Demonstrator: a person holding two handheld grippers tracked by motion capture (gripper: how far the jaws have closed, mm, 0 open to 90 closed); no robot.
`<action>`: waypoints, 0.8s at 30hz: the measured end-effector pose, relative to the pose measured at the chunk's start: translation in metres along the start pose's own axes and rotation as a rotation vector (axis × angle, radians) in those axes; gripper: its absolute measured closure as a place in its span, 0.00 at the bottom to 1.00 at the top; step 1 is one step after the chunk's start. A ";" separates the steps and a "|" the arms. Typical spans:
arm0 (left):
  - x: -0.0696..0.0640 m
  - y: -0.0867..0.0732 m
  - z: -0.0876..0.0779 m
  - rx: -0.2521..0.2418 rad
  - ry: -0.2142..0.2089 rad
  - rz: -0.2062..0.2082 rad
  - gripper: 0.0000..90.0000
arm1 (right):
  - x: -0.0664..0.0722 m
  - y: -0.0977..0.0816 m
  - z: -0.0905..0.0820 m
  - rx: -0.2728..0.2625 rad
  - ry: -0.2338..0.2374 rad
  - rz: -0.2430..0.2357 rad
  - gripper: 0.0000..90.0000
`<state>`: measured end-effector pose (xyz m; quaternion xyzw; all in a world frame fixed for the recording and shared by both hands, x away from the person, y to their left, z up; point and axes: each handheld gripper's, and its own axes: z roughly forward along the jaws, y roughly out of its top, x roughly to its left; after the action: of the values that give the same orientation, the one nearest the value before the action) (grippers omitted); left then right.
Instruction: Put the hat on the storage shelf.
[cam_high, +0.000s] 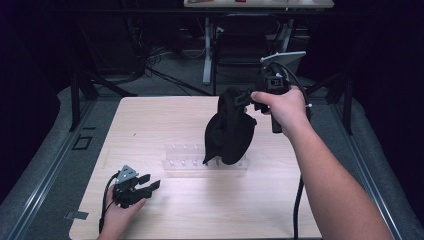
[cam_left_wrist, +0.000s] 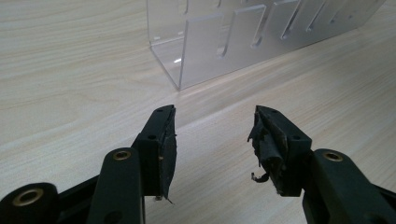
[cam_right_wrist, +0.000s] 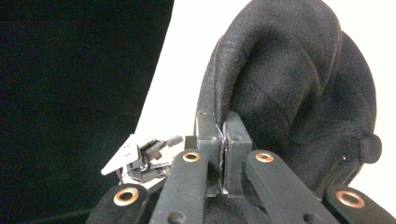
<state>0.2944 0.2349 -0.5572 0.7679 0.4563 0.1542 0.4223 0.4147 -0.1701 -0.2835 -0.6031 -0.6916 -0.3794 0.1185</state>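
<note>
Cap (cam_high: 230, 129) pinched in R claw (cam_high: 248, 98); L claw (cam_high: 150, 182) agape on table (cam_high: 150, 120).

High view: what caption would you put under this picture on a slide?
Right gripper lifts a black cap above a clear slotted rack on a wooden table; left gripper rests open nearby.

I saw the black cap (cam_high: 230, 127) hanging above the clear slotted rack (cam_high: 180, 162), pinched at its edge, crown sagging toward the wooden table.

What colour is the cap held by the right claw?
Black all over; the cap shows best in the right gripper view.
</note>
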 end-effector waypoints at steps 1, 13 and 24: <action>0.000 0.000 0.000 -0.003 -0.001 -0.001 0.55 | 0.000 0.000 0.002 0.001 0.003 -0.001 0.98; -0.002 0.000 0.000 -0.001 -0.003 0.010 0.55 | 0.010 0.000 0.014 0.003 0.068 -0.001 0.98; -0.011 0.009 -0.006 -0.035 -0.026 0.030 0.56 | 0.021 0.000 0.028 0.020 0.111 -0.019 0.98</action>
<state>0.2901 0.2265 -0.5449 0.7690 0.4364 0.1585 0.4394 0.4184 -0.1355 -0.2896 -0.5733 -0.6934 -0.4064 0.1591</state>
